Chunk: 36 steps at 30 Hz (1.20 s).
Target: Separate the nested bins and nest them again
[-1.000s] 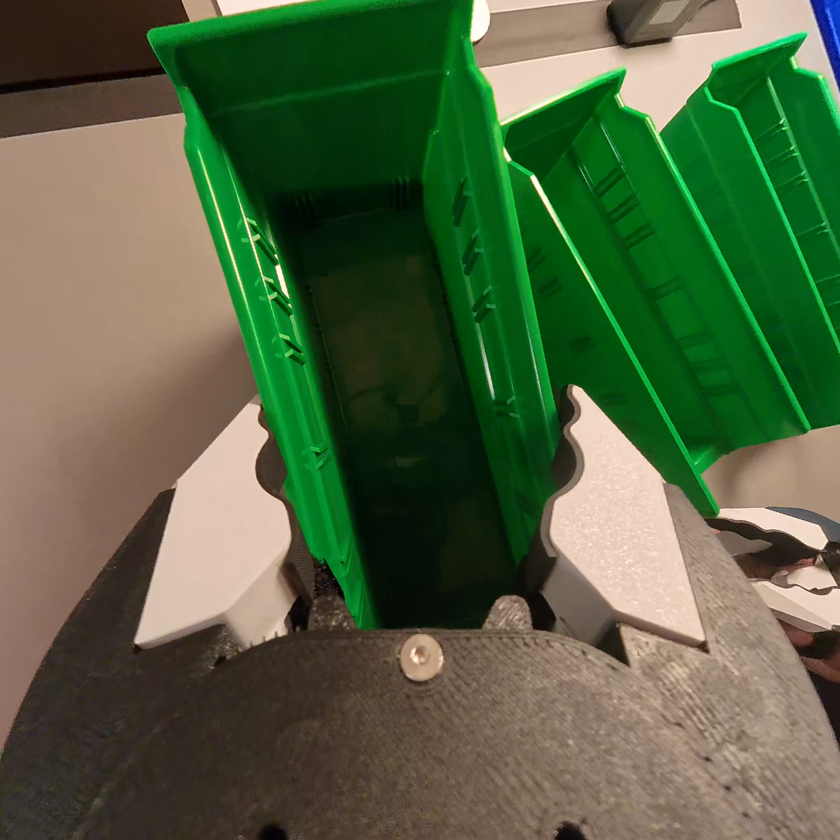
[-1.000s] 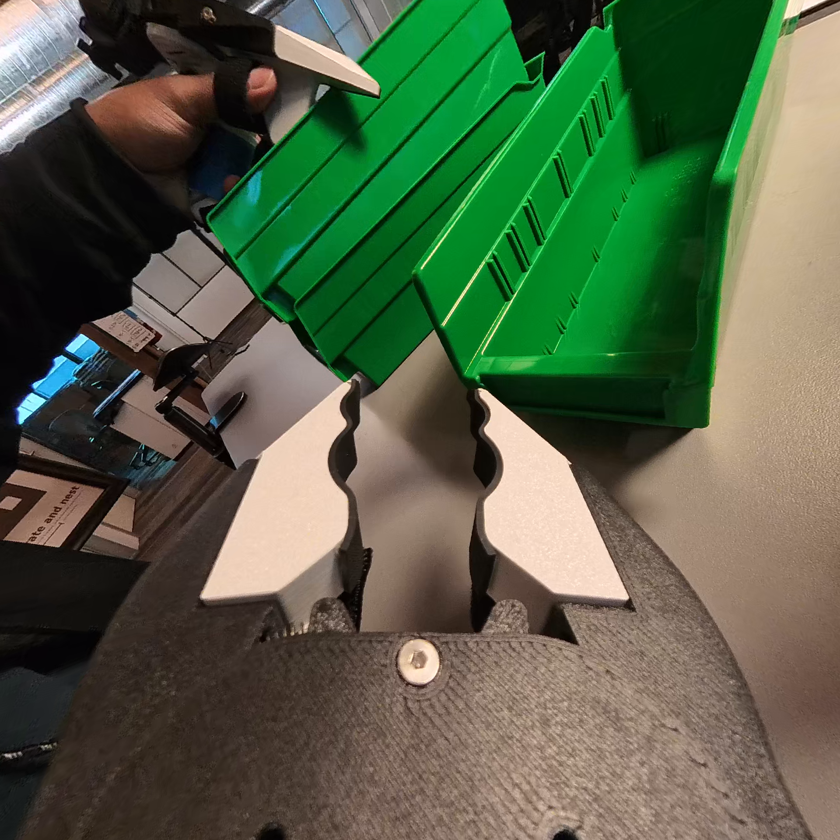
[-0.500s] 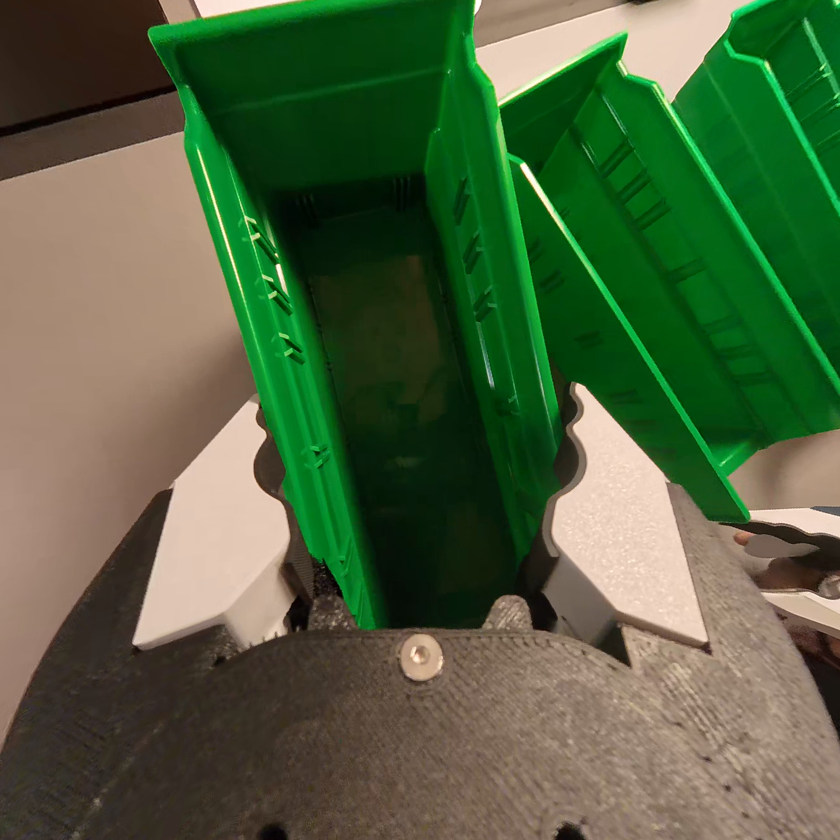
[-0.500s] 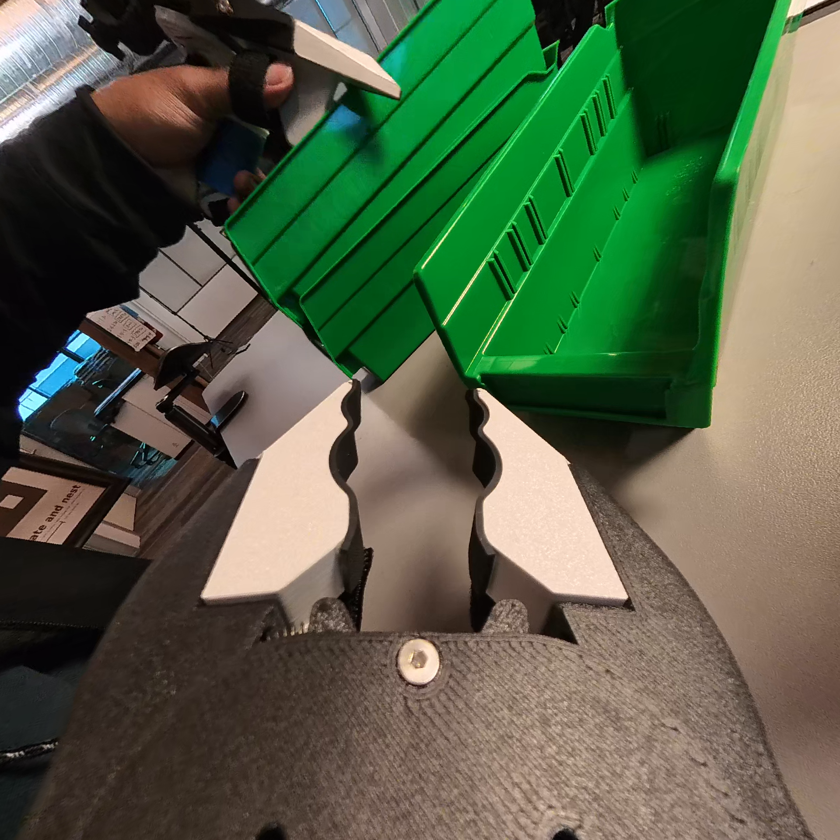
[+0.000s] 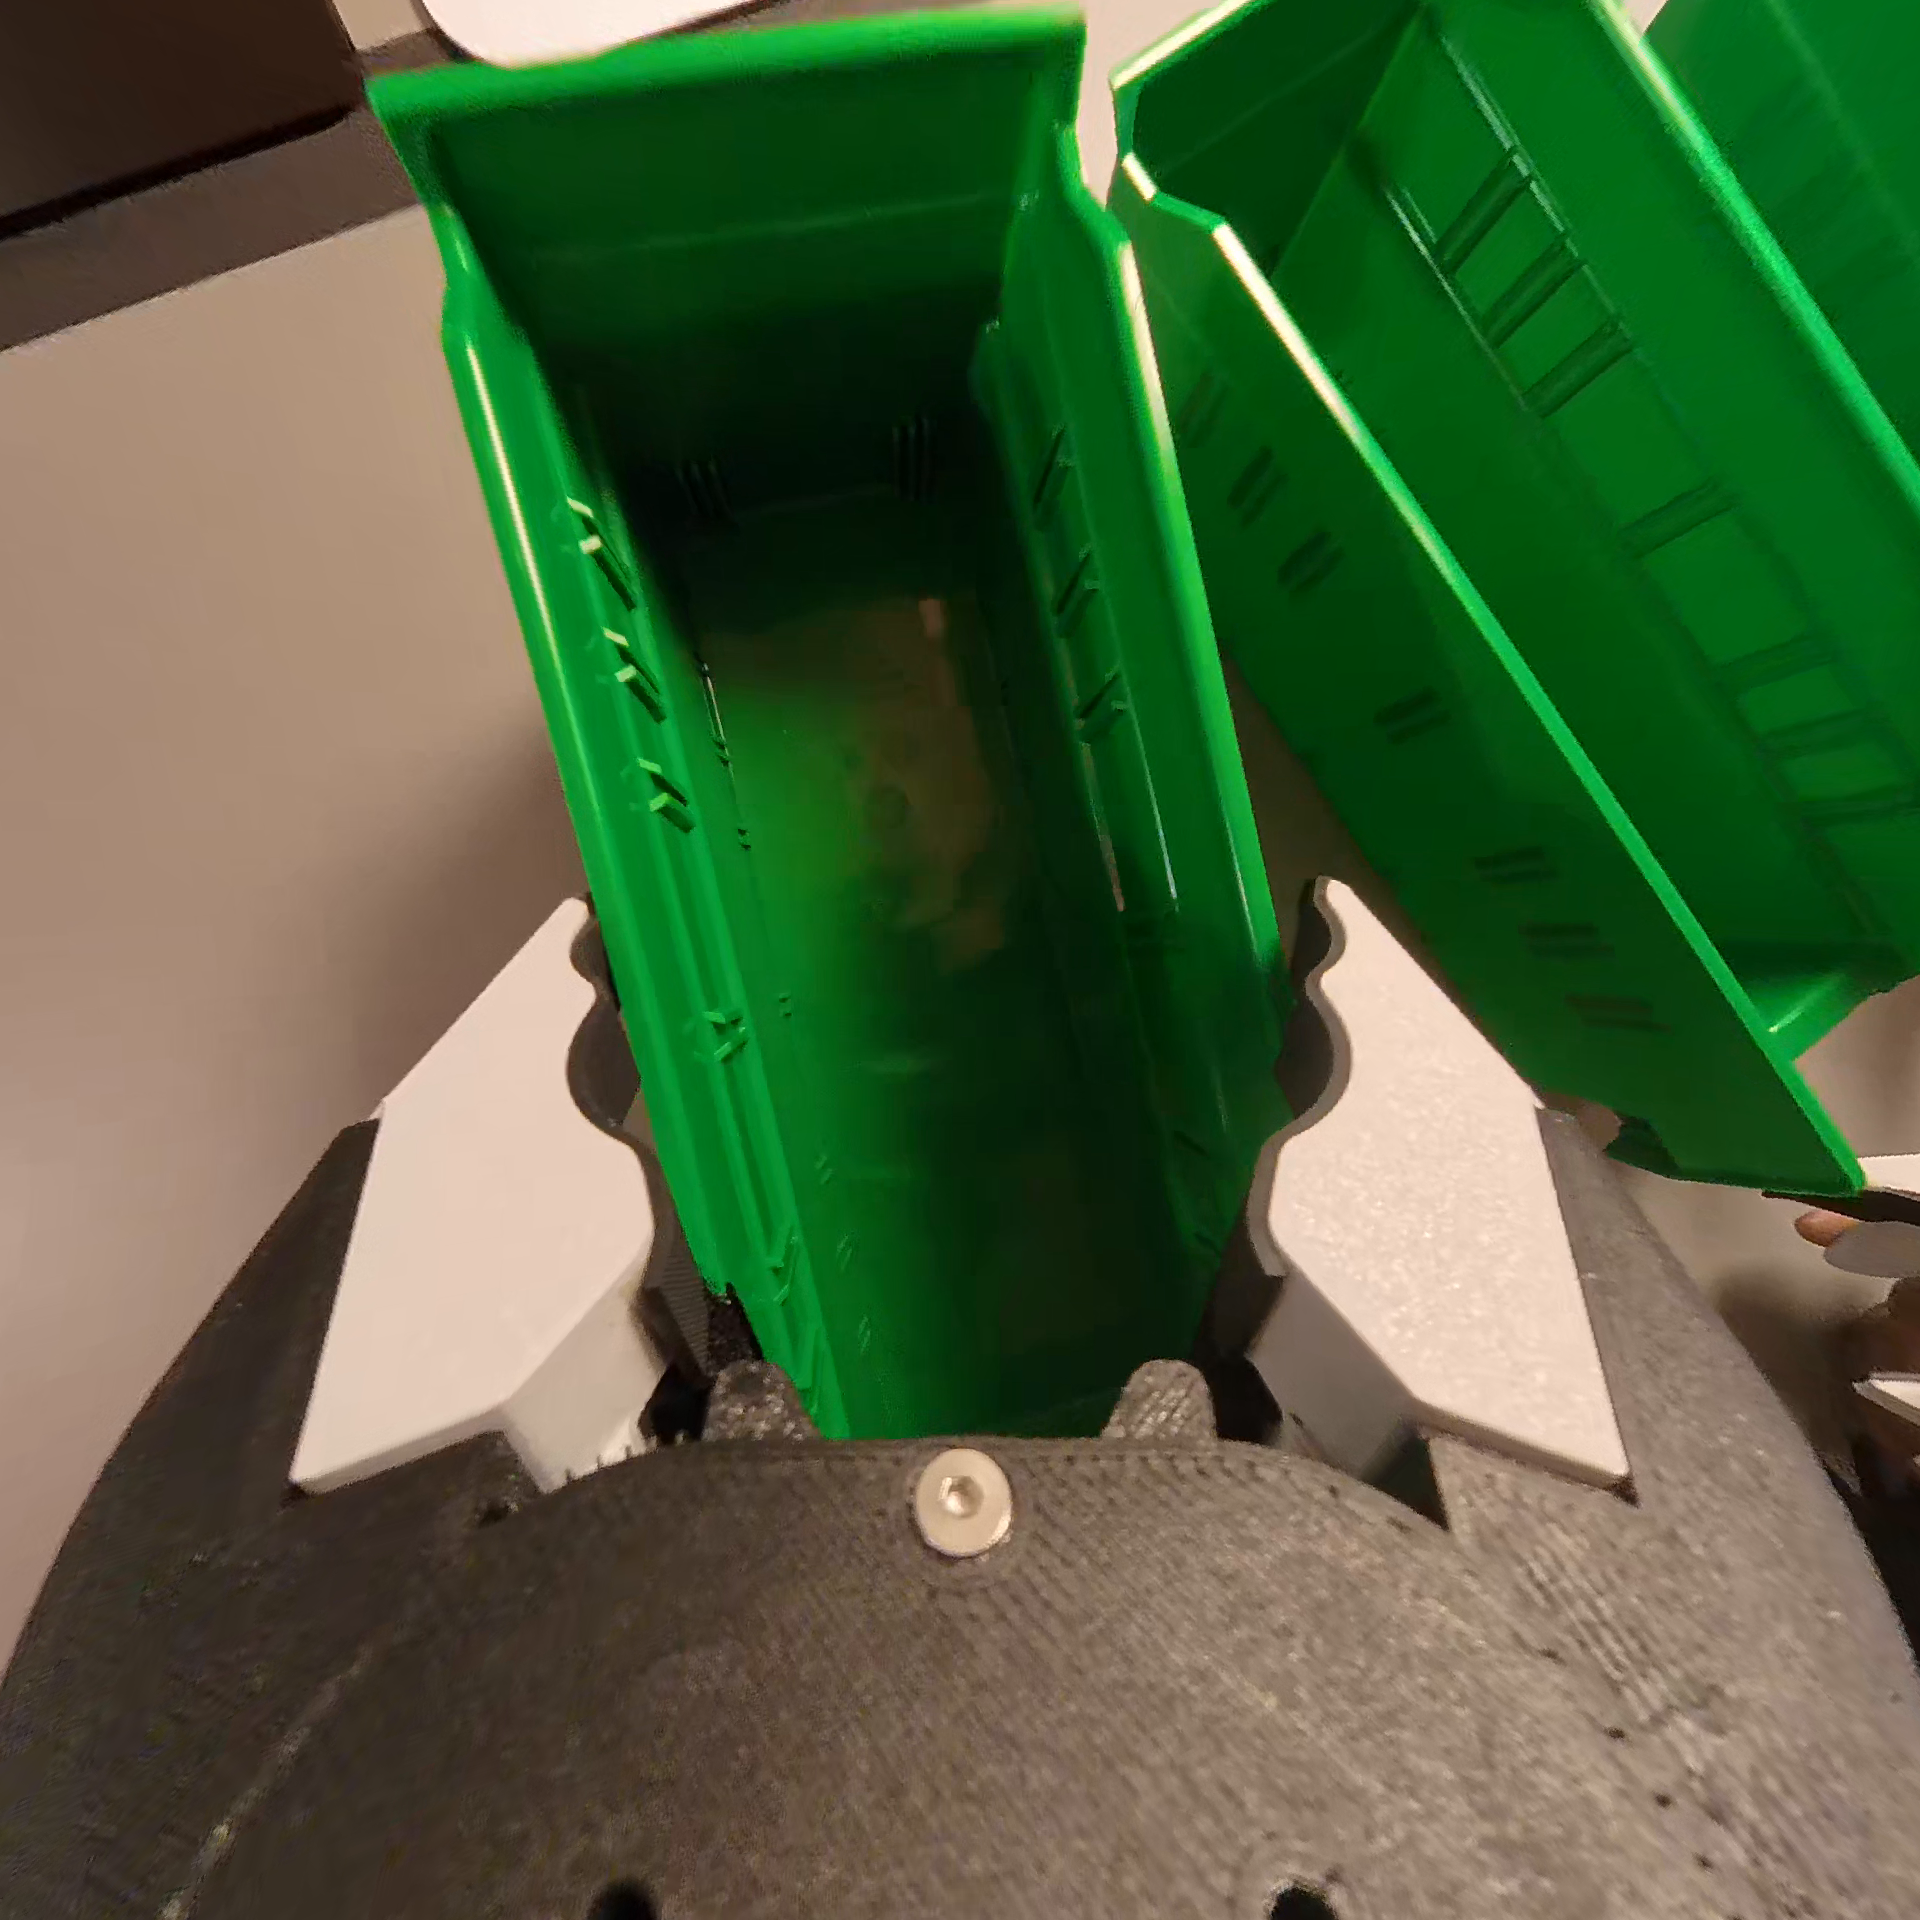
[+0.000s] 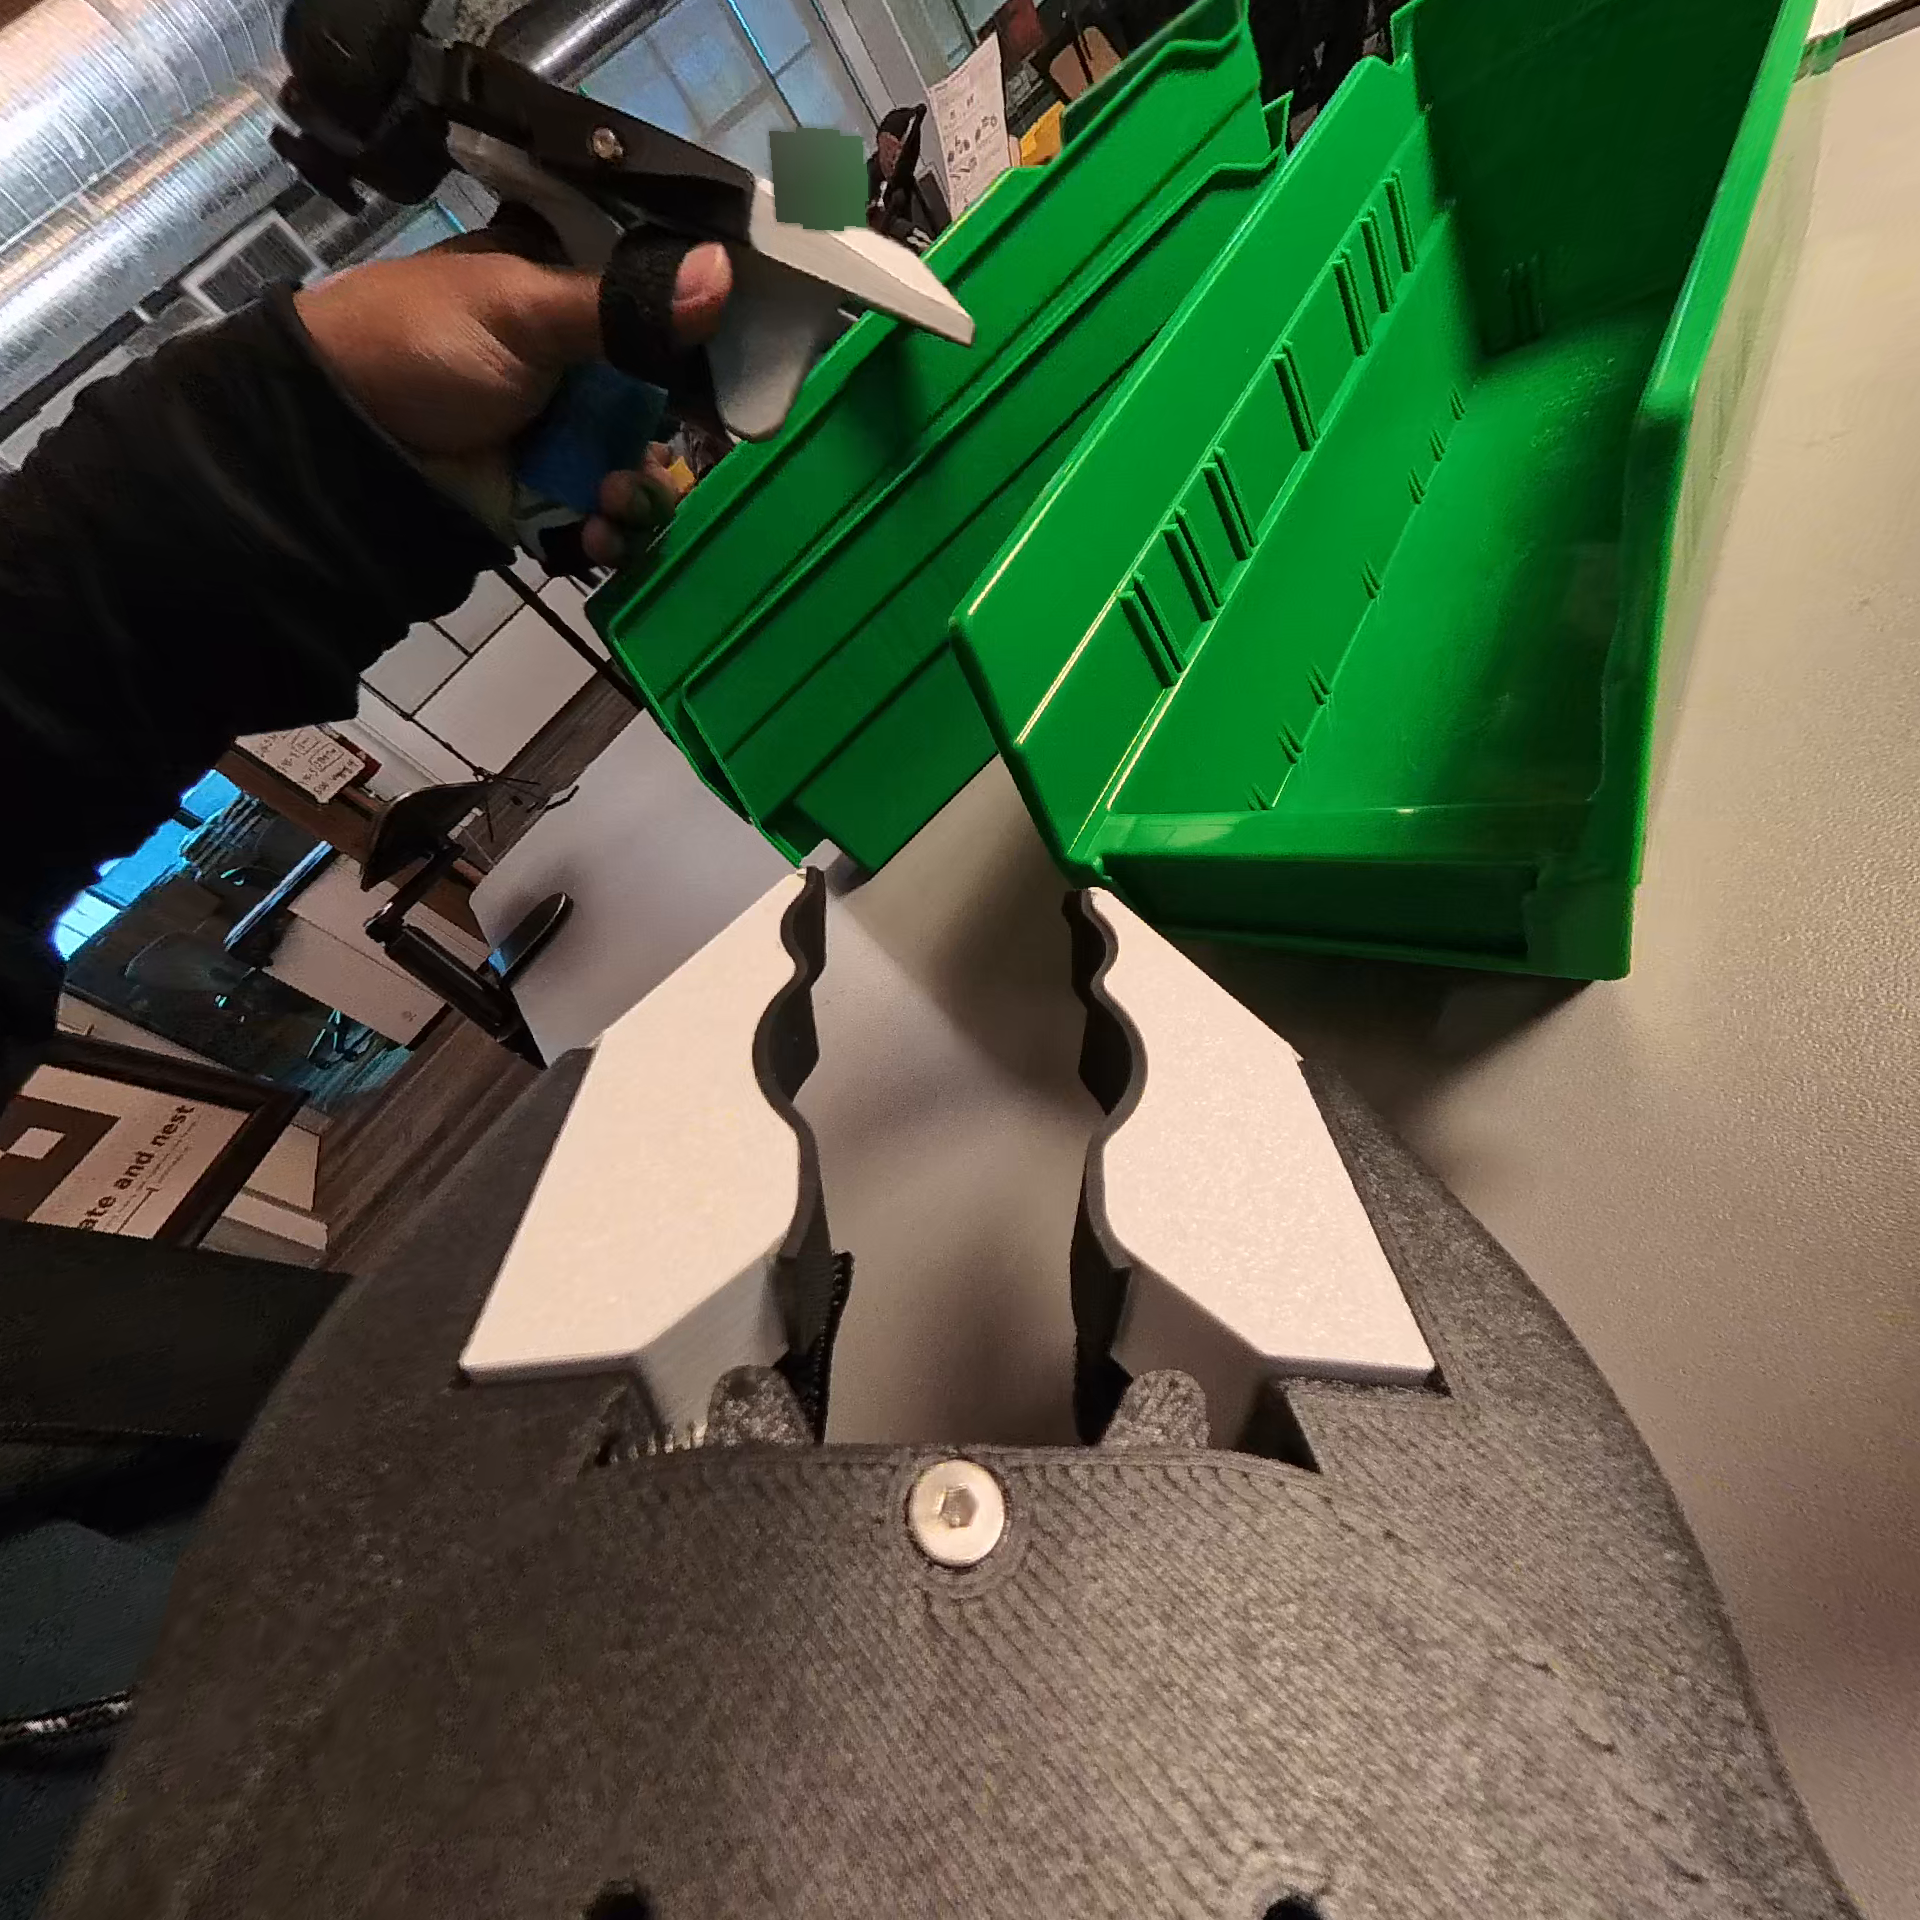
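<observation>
The left gripper (image 5: 951, 997) has a long green bin (image 5: 831, 623) running lengthwise between its fingers (image 5: 488, 1164), open side toward the camera and reaching away from the tool. The fingers are spread wide around it: the left one lies against the bin's left wall, while a thin dark gap shows between the right one and the right wall near the tip, so I cannot tell whether it is truly clamped or just cradled. From the other side the same bin looks like two green bins fitted one inside the other, tilted, with the low end just above the pale table (image 6: 1714, 1247) and the person's hand (image 6: 457, 353) gripping the tool's handle high up at the raised end. Just to the right of the left gripper, almost touching the held bin, lies another green bin (image 5: 1507, 623) flat on the table with its open side up. The right gripper (image 6: 945, 914) sits low over the table with its fingers (image 6: 665, 1143) partly apart and only bare table showing between them; it grips nothing. The low end of the tilted bins hangs just ahead of its left fingertip, and the front lip of the flat bin (image 6: 1455, 644) sits just ahead of its right fingertip. Beyond the table, off to this gripper's left, is a room with desks and a framed sign (image 6: 125, 1164).
</observation>
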Each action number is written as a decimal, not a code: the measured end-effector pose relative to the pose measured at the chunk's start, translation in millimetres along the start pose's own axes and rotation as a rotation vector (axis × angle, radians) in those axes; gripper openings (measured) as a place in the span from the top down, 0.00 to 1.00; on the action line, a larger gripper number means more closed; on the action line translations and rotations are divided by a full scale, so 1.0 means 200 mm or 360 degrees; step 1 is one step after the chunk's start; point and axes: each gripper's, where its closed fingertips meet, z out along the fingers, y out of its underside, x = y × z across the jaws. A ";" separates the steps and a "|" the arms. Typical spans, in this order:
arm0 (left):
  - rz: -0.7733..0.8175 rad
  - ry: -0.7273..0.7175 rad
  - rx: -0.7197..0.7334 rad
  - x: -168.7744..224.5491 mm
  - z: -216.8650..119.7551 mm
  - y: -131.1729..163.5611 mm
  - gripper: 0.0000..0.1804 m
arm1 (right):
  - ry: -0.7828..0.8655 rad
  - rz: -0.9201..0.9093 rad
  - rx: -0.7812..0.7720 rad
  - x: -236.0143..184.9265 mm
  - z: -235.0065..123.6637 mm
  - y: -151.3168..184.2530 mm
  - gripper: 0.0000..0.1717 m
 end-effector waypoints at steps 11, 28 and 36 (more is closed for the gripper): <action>0.0252 0.0144 0.0348 0.36 -0.32 -0.26 0.32 | 0.0006 -0.0003 -0.0009 0.00 0.01 0.00 0.72; 0.0296 0.0217 0.0052 0.80 0.30 -0.17 0.28 | -0.0018 -0.0007 0.0014 -0.01 -0.01 0.00 0.72; 0.0578 0.0316 -0.0194 0.78 0.35 -0.07 0.46 | -0.0050 -0.0009 0.0020 -0.02 -0.02 -0.01 0.72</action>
